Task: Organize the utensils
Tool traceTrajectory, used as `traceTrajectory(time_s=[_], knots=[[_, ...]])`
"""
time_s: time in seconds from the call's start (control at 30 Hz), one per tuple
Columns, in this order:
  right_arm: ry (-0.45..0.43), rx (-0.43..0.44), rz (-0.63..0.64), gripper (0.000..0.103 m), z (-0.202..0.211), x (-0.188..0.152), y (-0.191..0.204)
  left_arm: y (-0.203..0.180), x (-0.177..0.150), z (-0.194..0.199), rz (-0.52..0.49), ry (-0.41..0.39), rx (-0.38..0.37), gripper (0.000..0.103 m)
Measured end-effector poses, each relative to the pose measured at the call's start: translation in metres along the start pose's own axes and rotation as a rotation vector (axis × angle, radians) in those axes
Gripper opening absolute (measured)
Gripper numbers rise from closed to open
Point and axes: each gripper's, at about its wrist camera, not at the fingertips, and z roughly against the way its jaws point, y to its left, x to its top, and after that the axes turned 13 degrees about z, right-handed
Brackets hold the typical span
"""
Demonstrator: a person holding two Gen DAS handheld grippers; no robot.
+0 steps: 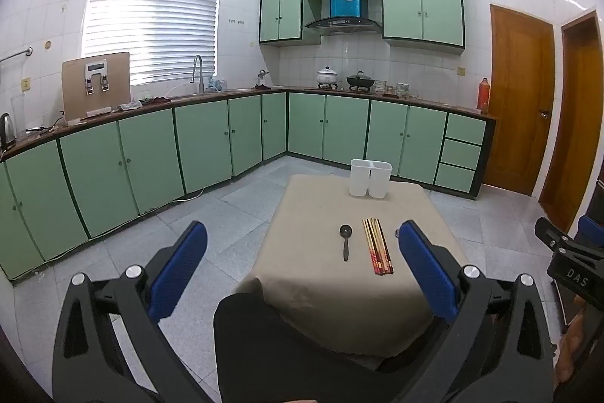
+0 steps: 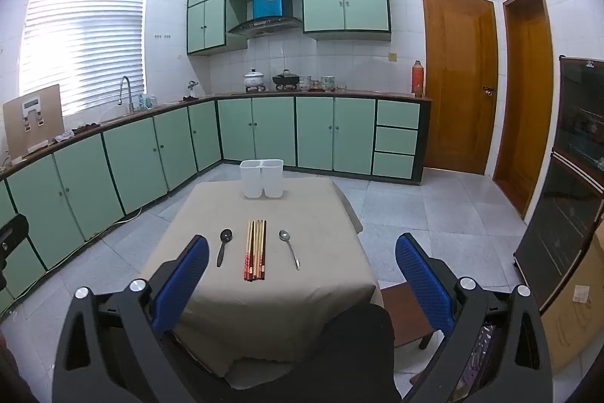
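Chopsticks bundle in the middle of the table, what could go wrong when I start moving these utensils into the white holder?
1. The chopsticks lie tight side by side, so a claw closing on them may take only some and scatter the rest.
2. The black spoon and metal spoon lie flat on the tablecloth; fingertips could snag the fabric.
3. The white holder stands near the far edge, so a nudge might tip it.
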Motion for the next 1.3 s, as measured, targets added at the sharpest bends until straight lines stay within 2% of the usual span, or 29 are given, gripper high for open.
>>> traceTrajectory(time_s=[0.77, 1.3], knots=[[-0.004, 0.005, 0.010, 0.097, 0.013, -0.002, 0.003, -0.001, 0.000, -0.005, 0.002, 0.007, -0.003, 0.098], [-0.001, 0.008, 0.011, 0.097, 0.004, -0.004, 0.001, 0.002, -0.001, -0.006, 0.000, 0.017, -0.004, 0.098]])
